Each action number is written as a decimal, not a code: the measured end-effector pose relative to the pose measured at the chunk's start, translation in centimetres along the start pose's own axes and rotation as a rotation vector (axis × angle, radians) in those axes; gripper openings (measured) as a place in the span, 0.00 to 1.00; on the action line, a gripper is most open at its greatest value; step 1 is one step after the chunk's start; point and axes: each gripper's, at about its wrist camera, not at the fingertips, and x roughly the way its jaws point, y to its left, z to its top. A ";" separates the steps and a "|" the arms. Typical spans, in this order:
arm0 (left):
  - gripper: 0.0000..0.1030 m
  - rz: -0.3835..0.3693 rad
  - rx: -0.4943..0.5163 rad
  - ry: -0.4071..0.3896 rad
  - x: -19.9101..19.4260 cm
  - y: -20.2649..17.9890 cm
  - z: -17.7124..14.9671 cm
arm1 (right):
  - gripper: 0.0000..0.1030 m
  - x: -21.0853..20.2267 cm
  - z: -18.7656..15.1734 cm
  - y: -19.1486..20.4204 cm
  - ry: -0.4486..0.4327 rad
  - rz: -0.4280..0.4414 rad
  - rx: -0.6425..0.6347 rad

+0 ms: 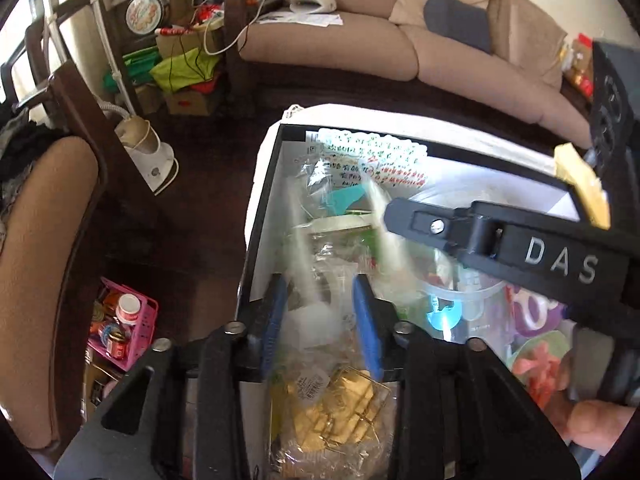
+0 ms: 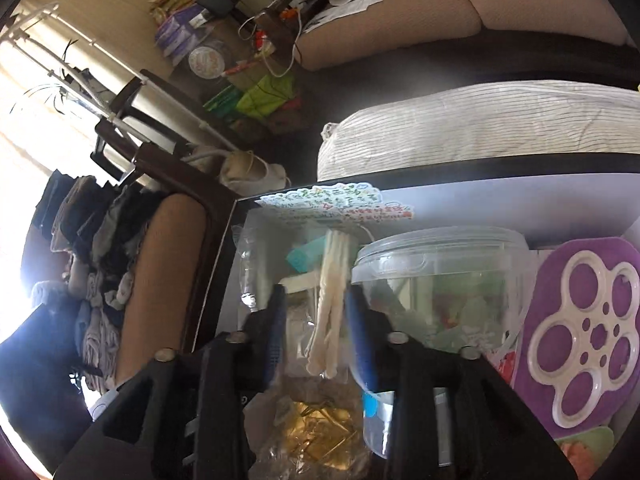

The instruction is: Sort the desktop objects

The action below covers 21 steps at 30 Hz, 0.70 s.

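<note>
A white box with a black rim (image 1: 265,184) holds the desktop clutter: a handwritten sticker sheet (image 2: 336,200), a clear lidded tub (image 2: 440,276), a purple card with a clear flower-shaped tray (image 2: 584,332) and a bag of gold pieces (image 2: 316,436). My right gripper (image 2: 318,328) hangs over the box, blue pads apart. A cream bundle of thin sticks (image 2: 330,300) stands between them, touching neither pad. My left gripper (image 1: 320,320) is also over the box with its pads apart. Only blurred whitish streaks (image 1: 304,248) cross the gap. The right gripper's black finger (image 1: 424,224) reaches in from the right.
A pink basket of jars (image 1: 136,328) sits on the dark floor left of the box. A padded chair (image 1: 48,260) stands further left, a beige sofa (image 1: 360,40) behind. A striped cushion (image 2: 480,128) lies past the box's far rim. A person's hand (image 1: 592,420) shows at lower right.
</note>
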 end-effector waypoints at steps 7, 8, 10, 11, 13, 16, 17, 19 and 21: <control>0.48 -0.005 -0.006 -0.049 -2.9 0.7 -0.4 | 0.36 -2.0 0.1 0.9 -0.032 -0.030 -0.108; 0.49 -0.004 -0.007 -0.052 -3.3 0.8 -0.5 | 0.36 -2.3 0.1 1.0 -0.032 -0.028 -0.116; 0.51 -0.007 -0.012 -0.059 -4.1 1.0 -0.8 | 0.39 -3.5 -0.2 1.1 -0.036 -0.037 -0.152; 0.54 -0.018 -0.020 -0.059 -4.5 1.1 -1.1 | 0.43 -4.0 -0.5 1.2 -0.038 -0.047 -0.175; 0.59 -0.031 -0.035 -0.057 -5.4 1.1 -1.7 | 0.56 -5.2 -1.1 1.2 -0.034 -0.065 -0.217; 0.60 -0.028 -0.040 -0.054 -6.6 0.3 -3.2 | 0.57 -6.4 -2.1 0.8 -0.012 -0.082 -0.239; 0.60 -0.029 -0.045 -0.050 -7.0 0.0 -3.7 | 0.57 -6.8 -2.4 0.7 -0.003 -0.088 -0.240; 0.61 -0.032 -0.048 -0.039 -7.7 -0.6 -4.7 | 0.57 -7.5 -3.4 0.4 0.009 -0.104 -0.244; 0.66 -0.037 -0.051 -0.031 -8.5 -1.2 -5.7 | 0.61 -8.6 -4.5 0.2 0.006 -0.120 -0.252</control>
